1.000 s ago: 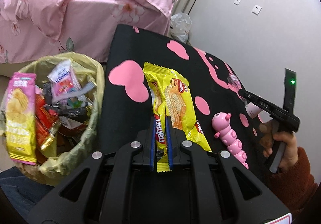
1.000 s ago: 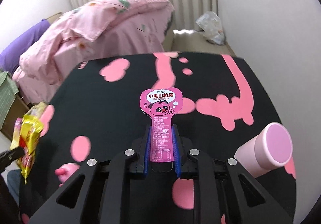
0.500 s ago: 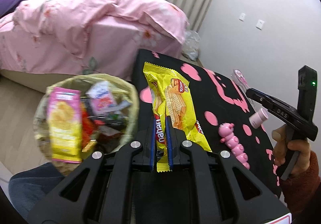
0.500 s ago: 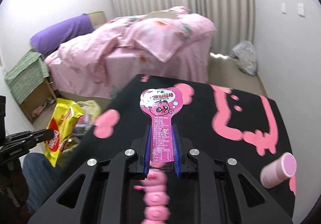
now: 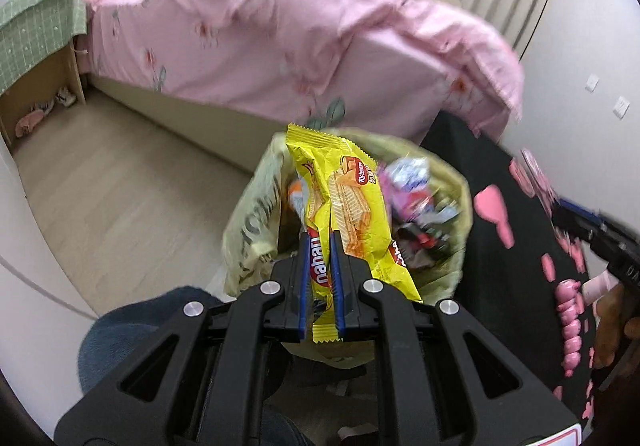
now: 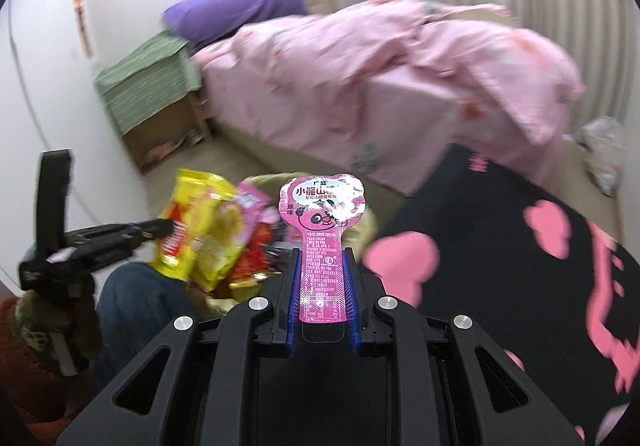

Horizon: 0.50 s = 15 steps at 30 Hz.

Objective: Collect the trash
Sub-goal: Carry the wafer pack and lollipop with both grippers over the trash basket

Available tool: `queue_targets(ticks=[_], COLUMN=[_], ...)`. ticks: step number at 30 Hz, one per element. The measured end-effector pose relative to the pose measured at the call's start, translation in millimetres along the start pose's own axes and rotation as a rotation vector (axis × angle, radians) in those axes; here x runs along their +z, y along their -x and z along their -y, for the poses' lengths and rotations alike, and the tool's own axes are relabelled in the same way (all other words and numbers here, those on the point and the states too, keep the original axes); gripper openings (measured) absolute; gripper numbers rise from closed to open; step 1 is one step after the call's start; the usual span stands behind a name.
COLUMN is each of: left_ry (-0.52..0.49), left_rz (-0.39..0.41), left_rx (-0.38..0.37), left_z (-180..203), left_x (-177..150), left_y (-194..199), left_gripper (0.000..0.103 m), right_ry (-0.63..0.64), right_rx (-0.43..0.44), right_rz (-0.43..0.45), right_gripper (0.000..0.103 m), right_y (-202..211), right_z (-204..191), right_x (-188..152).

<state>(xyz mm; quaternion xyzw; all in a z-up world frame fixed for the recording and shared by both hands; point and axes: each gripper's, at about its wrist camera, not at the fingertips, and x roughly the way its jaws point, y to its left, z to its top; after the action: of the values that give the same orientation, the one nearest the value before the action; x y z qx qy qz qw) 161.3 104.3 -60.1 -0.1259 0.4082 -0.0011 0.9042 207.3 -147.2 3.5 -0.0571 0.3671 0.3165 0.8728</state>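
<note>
My left gripper (image 5: 321, 246) is shut on a yellow wafer wrapper (image 5: 344, 206), which hangs above the open trash bin (image 5: 256, 214) lined with a pale yellow bag and full of snack wrappers. My right gripper (image 6: 322, 258) is shut on a pink bear-shaped lolly wrapper (image 6: 322, 222), held over the table's left edge next to the trash bin (image 6: 256, 246). In the right wrist view the left gripper (image 6: 160, 226) shows at left with the yellow wrapper (image 6: 192, 222). The right gripper (image 5: 560, 210) shows at the right edge of the left wrist view.
A black table (image 6: 500, 246) with pink blotches stands right of the bin. A pink caterpillar toy (image 5: 570, 326) lies on it. A bed with a pink duvet (image 5: 280, 30) is behind, wooden floor (image 5: 120, 198) to the left. A person's knee in blue trousers (image 6: 132, 298) is beside the bin.
Both grippers swung left from over the table towards the bin, each keeping its wrapper. The yellow wrapper now hangs over the bin, and the pink one has reached the table's left edge.
</note>
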Motion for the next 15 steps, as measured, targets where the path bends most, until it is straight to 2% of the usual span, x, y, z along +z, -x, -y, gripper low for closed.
queue_targets(ticks=[3,7,15], left_ry=[-0.027,-0.080,-0.087], left_rz=[-0.068,-0.119,-0.164], left_rx=[-0.003,-0.014,-0.017], left_z=[10.3,26.1,23.3], left_x=[2.7,6.4,10.3], left_y=[-37.5,-70.3,-101.8], left_gripper=[0.009,0.009,0.009], right_ry=[0.040,0.120,0.170], right_rx=[0.053,0.058,0.079], right_rz=[-0.087,-0.217,-0.313], right_gripper=[0.019,0.019,0.019], right_y=[-36.2,-94.8,-141.9], right_z=[-3.9,-4.3,3.7], right_x=[9.5,18.9,28.7])
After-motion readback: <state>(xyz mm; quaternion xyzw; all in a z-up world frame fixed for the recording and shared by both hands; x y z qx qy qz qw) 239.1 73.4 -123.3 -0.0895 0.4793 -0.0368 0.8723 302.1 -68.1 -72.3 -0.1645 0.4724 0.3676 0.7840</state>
